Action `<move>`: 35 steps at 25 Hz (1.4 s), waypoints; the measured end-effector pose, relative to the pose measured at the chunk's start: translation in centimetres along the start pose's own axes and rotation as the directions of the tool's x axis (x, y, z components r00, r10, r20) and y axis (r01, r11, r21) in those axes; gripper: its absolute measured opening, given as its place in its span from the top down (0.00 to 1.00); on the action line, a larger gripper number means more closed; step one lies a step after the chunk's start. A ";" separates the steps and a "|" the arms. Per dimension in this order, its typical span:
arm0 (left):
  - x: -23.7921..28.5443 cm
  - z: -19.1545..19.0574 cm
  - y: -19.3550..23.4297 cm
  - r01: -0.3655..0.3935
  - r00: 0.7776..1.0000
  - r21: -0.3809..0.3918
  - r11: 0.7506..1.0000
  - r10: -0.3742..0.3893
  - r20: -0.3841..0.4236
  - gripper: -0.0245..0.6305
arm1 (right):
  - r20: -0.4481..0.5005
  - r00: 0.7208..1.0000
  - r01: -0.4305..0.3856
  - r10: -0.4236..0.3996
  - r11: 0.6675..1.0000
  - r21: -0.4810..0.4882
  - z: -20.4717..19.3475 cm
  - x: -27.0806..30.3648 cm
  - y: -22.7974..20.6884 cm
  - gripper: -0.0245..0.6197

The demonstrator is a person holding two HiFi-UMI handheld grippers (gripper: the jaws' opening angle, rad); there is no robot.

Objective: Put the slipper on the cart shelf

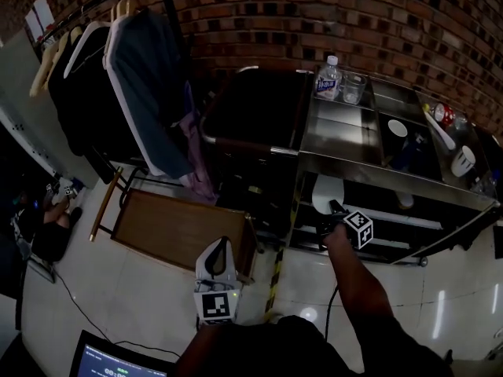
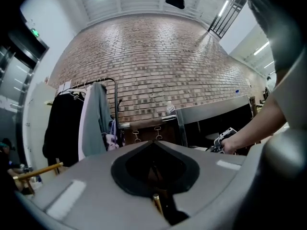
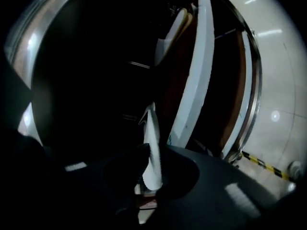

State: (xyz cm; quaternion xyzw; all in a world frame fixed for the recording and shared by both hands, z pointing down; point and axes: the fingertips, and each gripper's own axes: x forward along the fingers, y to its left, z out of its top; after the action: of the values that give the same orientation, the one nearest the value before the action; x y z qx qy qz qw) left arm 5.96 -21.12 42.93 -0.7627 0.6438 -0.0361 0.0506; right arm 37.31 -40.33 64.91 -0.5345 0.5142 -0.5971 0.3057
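Observation:
In the head view my right gripper (image 1: 332,207) reaches in under the top deck of the steel cart (image 1: 369,168), at its lower shelf (image 1: 416,221). It is shut on a white slipper (image 1: 324,192), which sticks up from the jaws. The right gripper view shows that slipper (image 3: 152,143) edge-on and pinched between the jaws of my right gripper (image 3: 150,172), with the dark cart interior behind. A second pale slipper-like shape (image 3: 169,40) lies deeper in. My left gripper (image 1: 222,246) hangs over the floor in front of the cart, shut and holding nothing.
A water bottle (image 1: 328,77), a glass (image 1: 353,89) and several dishes stand on the cart's top. A clothes rack with jackets (image 1: 134,77) is at the left, a wooden board (image 1: 181,226) on the floor. Yellow-black tape (image 1: 275,277) marks the tiles. A laptop (image 1: 110,361) is near me.

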 end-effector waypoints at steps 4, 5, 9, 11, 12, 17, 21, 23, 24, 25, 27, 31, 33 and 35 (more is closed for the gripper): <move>-0.9 -0.6 1.2 -0.039 0.999 -0.001 0.999 0.038 -0.017 0.94 | 0.019 1.000 -0.024 0.022 0.995 0.100 0.4 1.2 -0.7 0.89; -1.0 -0.6 1.3 -0.041 0.999 0.002 0.999 0.041 -0.022 0.94 | 0.015 1.000 -0.007 0.006 0.997 0.082 0.6 1.3 -0.8 0.88; -0.9 -0.1 1.0 -0.024 1.000 0.024 0.999 0.024 -0.018 0.94 | -0.003 1.000 0.006 -0.006 1.000 0.010 0.7 1.1 -0.3 0.66; -0.7 0.0 0.8 -0.016 1.000 0.024 1.000 0.016 -0.012 0.94 | -0.011 1.000 0.002 -0.003 0.999 -0.054 0.2 -0.2 0.0 0.63; -0.6 -0.1 0.7 -0.015 1.000 0.023 1.000 0.015 -0.010 0.94 | -0.020 1.000 0.000 -0.002 0.995 -0.103 -0.2 -1.2 0.1 0.62; 0.7 1.0 -1.7 0.047 0.999 -0.001 0.999 -0.047 0.021 0.94 | -0.097 0.995 -0.067 0.030 0.913 -0.403 -3.4 -7.9 1.0 0.61; 1.4 0.4 -3.6 0.097 0.995 -0.040 0.995 -0.095 0.034 0.94 | -0.176 0.977 -0.207 0.124 0.763 -0.612 -6.3 -13.4 4.5 0.61; 1.6 0.5 -4.6 0.124 0.992 -0.029 0.992 -0.123 0.040 0.94 | -0.161 0.972 -0.231 0.169 0.610 -0.758 -7.0 -16.1 7.5 0.65; 1.7 0.7 -5.2 0.139 0.990 -0.030 0.990 -0.137 0.043 0.94 | -0.136 0.972 -0.218 0.193 0.511 -0.832 -7.1 -17.4 9.0 0.74; 1.7 1.0 -5.9 0.155 0.987 -0.038 0.987 -0.154 0.046 0.94 | -0.108 0.970 -0.190 0.218 0.401 -0.896 -7.2 -18.8 10.5 0.90; 1.7 1.8 -7.1 0.192 0.980 -0.047 0.980 -0.190 0.055 0.94 | -0.059 0.964 -0.112 0.257 0.193 -0.975 -7.3 -21.1 13.0 0.96; 1.6 2.6 -8.8 0.249 0.966 -0.039 0.968 -0.246 0.078 0.94 | 0.038 0.949 0.055 0.312 -0.046 -0.997 -7.3 -24.5 16.2 0.96; 1.3 3.5 -9.7 0.282 0.957 -0.046 0.958 -0.278 0.086 0.94 | 0.072 0.935 0.112 0.347 -0.097 -0.989 -7.4 -25.9 17.3 0.96; 0.9 4.5 -10.4 0.309 0.948 -0.041 0.950 -0.304 0.096 0.94 | 0.087 0.929 0.138 0.361 -0.118 -0.983 -7.7 -26.7 17.6 0.96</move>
State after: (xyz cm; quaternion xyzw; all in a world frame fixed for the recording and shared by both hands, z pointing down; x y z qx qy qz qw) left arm 16.88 -20.16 39.73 -0.8553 0.5155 0.0085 0.0517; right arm 33.19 -18.73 40.52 -0.6261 0.7688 0.1143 -0.0624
